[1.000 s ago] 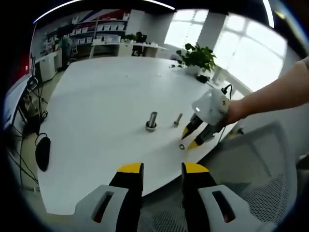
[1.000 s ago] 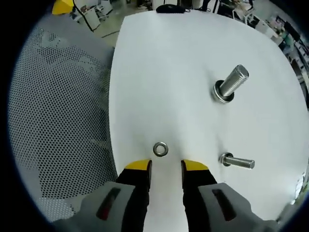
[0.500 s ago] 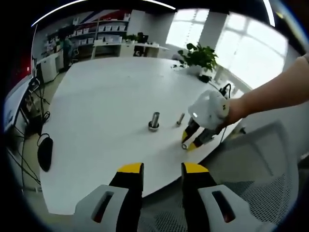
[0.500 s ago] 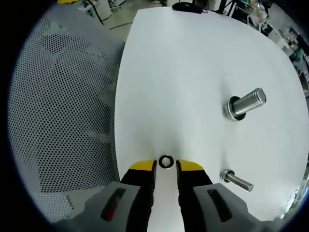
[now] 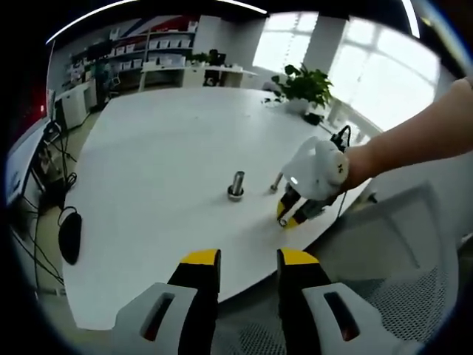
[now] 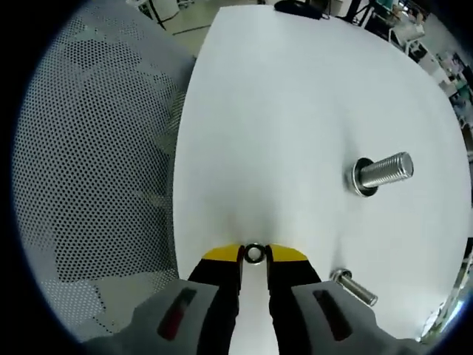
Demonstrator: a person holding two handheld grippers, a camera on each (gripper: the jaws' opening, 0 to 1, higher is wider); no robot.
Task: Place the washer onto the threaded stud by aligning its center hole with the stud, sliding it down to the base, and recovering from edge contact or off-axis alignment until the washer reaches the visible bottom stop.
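My right gripper (image 6: pixel 253 254) is down at the near edge of the white counter (image 6: pixel 281 111), its 2 yellow-tipped fingers (image 6: pixel 220 255) drawn in on either side of the washer (image 6: pixel 254 254). The ring lies flat on the counter between the tips; they seem to touch its rim, though I cannot tell whether they grip it firmly. In the right gripper view the thick threaded stud (image 6: pixel 381 174) stands well apart toward the counter's middle, and a thinner bolt (image 6: pixel 353 288) stands nearer the edge beside my fingers. A grey mesh chair (image 6: pixel 96 163) sits off the counter's edge. My left gripper (image 5: pixel 247 260) hangs off the near edge, fingers apart and holding nothing, looking across at my right hand (image 5: pixel 353 166).
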